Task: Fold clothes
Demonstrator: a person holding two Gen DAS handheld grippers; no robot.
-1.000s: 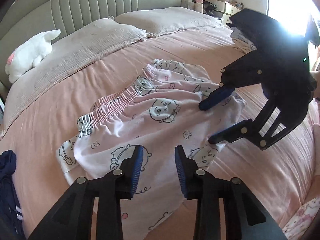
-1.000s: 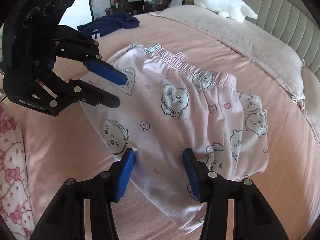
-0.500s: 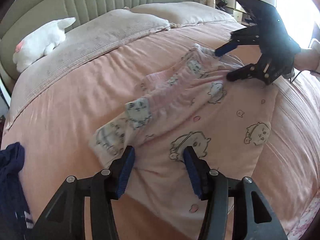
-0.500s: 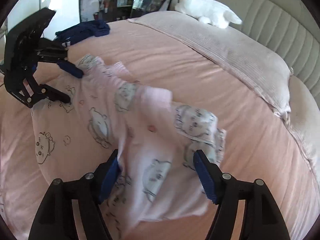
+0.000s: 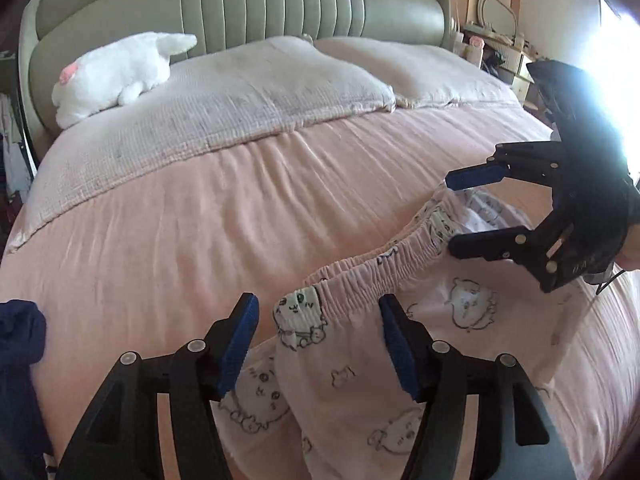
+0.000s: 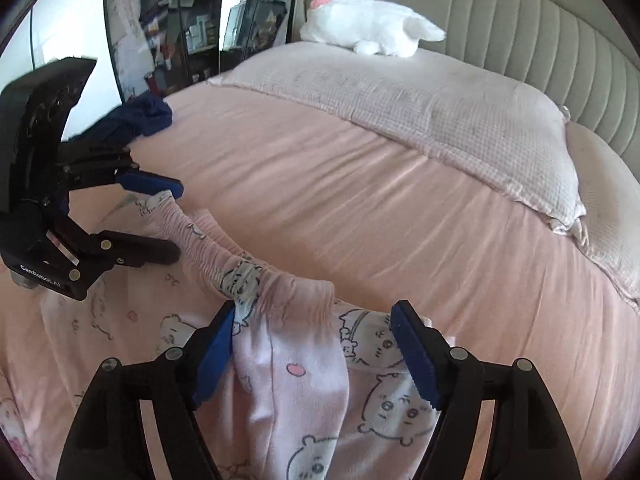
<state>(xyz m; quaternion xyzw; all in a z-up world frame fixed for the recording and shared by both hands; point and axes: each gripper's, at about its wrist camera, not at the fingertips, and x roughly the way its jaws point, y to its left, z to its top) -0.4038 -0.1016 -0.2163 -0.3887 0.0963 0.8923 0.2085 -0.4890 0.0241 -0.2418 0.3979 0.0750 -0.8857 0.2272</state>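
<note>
The pale pink pyjama bottoms [image 5: 400,364] printed with small cartoon animals lie on the salmon-pink bedspread [image 5: 240,208], near the foot end, their gathered elastic waistband [image 5: 372,276] running in a sagging line between the two tools; the rest of the cloth bunches toward the cameras. The left claw [image 5: 316,344] is spread, with the printed end of the waistband lying between its blue pads and neither pad touching it, as far as can be seen; the right claw [image 6: 316,344] is likewise spread over the other end of the band, with cloth heaped between its pads.

The likely trouble: if either claw shuts on a single layer, or on the print below the elastic, the garment would hang crooked and the fold come out skewed; the band is twisted near the right claw, and a pinch there could lock that twist in; uneven pulling could drag the slack middle into a ridge.

Hard to judge: how many layers lie under each claw; whether the legs are already doubled, since the lower cloth runs out of both views; glare washes out the window side in the left view. A dark navy garment [image 6: 148,116] sits crumpled at the bed's edge, well apart; a white plush toy [image 5: 116,76] rests on the grey-pink pillows [image 5: 248,92] by the padded headboard [image 5: 280,4].
</note>
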